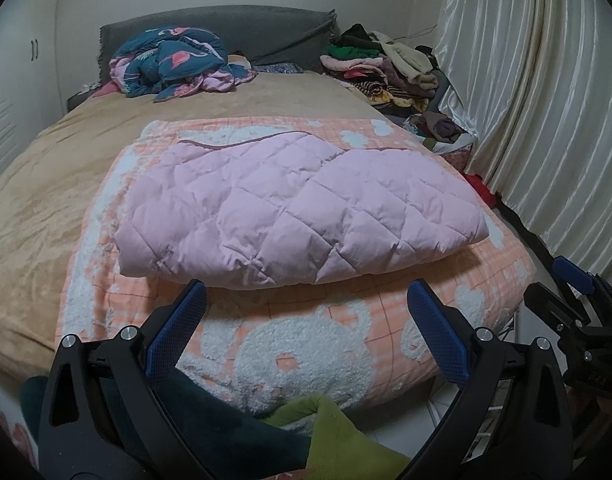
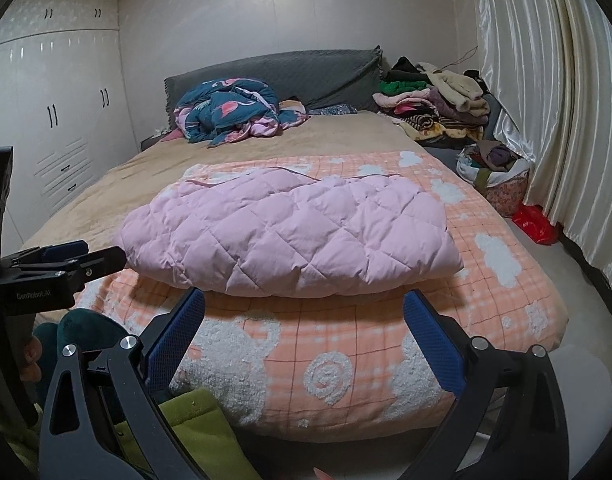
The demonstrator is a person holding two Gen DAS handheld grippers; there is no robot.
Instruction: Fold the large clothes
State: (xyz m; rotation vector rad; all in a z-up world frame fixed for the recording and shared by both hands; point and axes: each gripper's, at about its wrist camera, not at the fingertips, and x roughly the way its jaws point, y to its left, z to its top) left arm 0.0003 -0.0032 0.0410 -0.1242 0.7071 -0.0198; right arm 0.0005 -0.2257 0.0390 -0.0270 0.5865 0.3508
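- my left gripper (image 1: pixel 306 316) spread wide, nothing between the blue pads, touching nothing
- my right gripper (image 2: pixel 304 326) same: fully apart, empty, hovering off the bed edge
- pink quilted coat (image 1: pixel 298 208) folded flat at 12 o'clock, just past both sets of fingertips
- coat lies on orange bear blanket (image 1: pixel 330 344) over the bed
- crumpled flamingo quilt (image 2: pixel 230 110) far at 11 o'clock by the headboard

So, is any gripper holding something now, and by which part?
Nothing is held. The left gripper and right gripper are both open, short of the folded pink quilt on the bed.
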